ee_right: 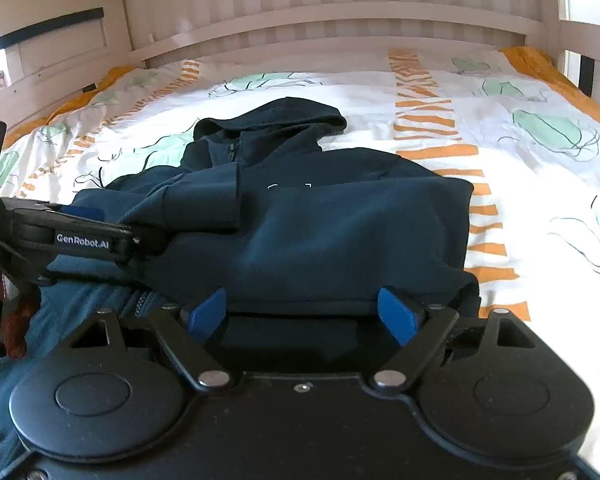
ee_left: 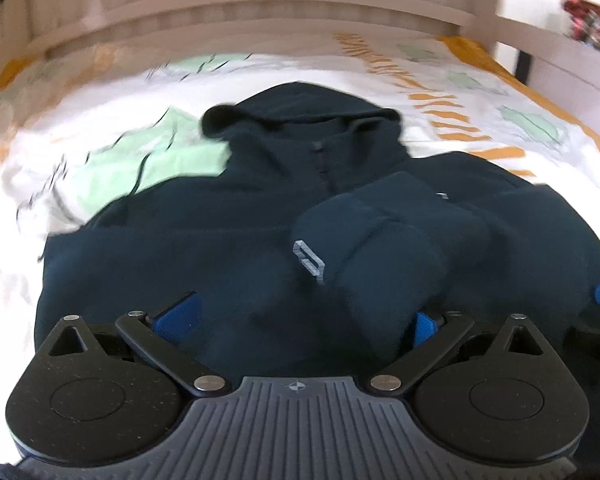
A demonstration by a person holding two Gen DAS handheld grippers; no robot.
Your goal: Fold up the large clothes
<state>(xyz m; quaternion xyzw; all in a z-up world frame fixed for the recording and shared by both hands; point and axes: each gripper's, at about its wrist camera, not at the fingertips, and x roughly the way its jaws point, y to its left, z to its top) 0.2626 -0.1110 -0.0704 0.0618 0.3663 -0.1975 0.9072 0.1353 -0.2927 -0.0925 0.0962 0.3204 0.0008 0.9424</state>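
A dark navy hooded jacket [ee_left: 203, 248] lies on the bed, hood toward the headboard, zip up the front. A sleeve with a grey logo [ee_left: 308, 261] is folded across its chest. My left gripper [ee_left: 300, 320] is open, its blue pads spread wide over the jacket's lower part, the sleeve end lying between them. My right gripper [ee_right: 304, 312] is open at the jacket's [ee_right: 320, 232] near hem, its blue fingers [ee_right: 207, 314] either side of the fabric edge. The left gripper also shows in the right wrist view [ee_right: 83, 236], at the left over the jacket.
The bedsheet [ee_right: 500, 184] is white with orange stripes and green shapes. A pale slatted headboard [ee_right: 320, 20] stands at the far end. A bed rail [ee_left: 560, 60] runs along the right side.
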